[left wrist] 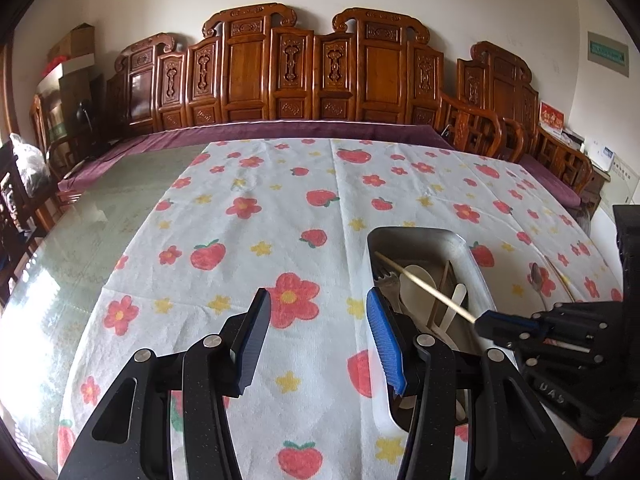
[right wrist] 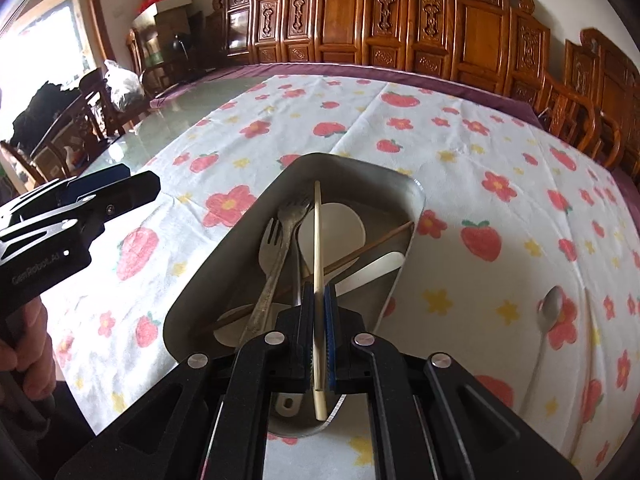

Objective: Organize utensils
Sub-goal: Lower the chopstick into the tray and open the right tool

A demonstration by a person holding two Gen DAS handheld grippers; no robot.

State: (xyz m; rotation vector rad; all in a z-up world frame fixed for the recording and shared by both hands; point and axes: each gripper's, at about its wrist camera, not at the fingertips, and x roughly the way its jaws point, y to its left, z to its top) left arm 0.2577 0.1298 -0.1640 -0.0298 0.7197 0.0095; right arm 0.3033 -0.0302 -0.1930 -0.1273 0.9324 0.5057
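Right claw (right wrist: 319, 336) clenched on pale chopstick (right wrist: 317, 240) over tray (right wrist: 224, 256); left claw (left wrist: 318, 336) released

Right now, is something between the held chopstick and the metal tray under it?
Nothing visible blocks it. The right gripper holds the pale wooden chopstick directly over the open rectangular metal tray, above the forks and spoons inside.

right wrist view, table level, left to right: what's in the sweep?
left gripper → metal fork → light chopstick clamped in the right gripper, over the metal tray → metal spoon lying on the strawberry cloth.
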